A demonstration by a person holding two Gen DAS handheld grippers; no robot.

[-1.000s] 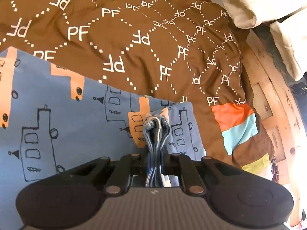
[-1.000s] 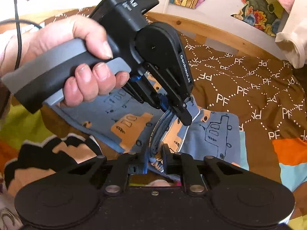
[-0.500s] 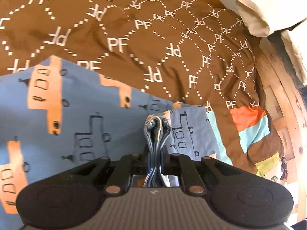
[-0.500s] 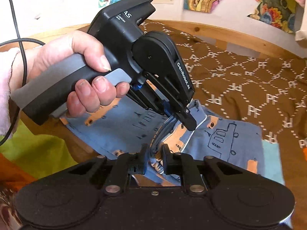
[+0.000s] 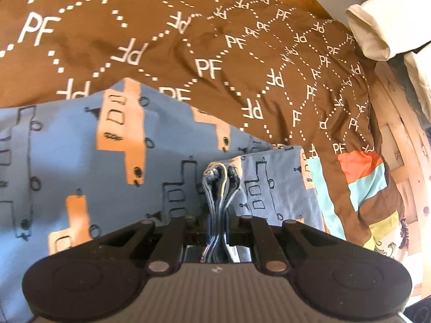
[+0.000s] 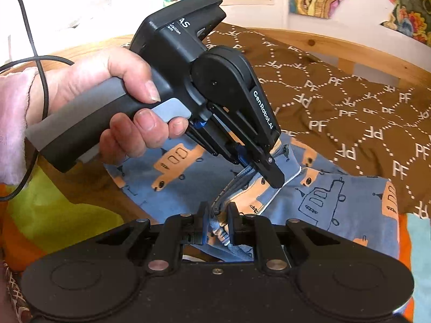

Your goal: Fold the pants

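Note:
The pants (image 5: 80,161) are blue with orange and outlined truck prints and lie on a brown bedspread. My left gripper (image 5: 218,219) is shut on a bunched edge of the pants, with several fabric layers sticking up between its fingers. It also shows in the right wrist view (image 6: 272,173), held by a hand and pinching the same edge. My right gripper (image 6: 217,215) is shut on the pants (image 6: 336,210) just below the left one.
The brown bedspread (image 5: 188,40) with white PF letters covers the bed. A wooden bed frame (image 6: 350,51) runs behind it. Cream cushions (image 5: 377,32) lie at the far right. A cable (image 6: 35,59) hangs by the left hand.
Both grippers have carried the held edge across the bed; in the left wrist view more of the pants' blue fabric fills the left side, and the bedspread has shifted right.

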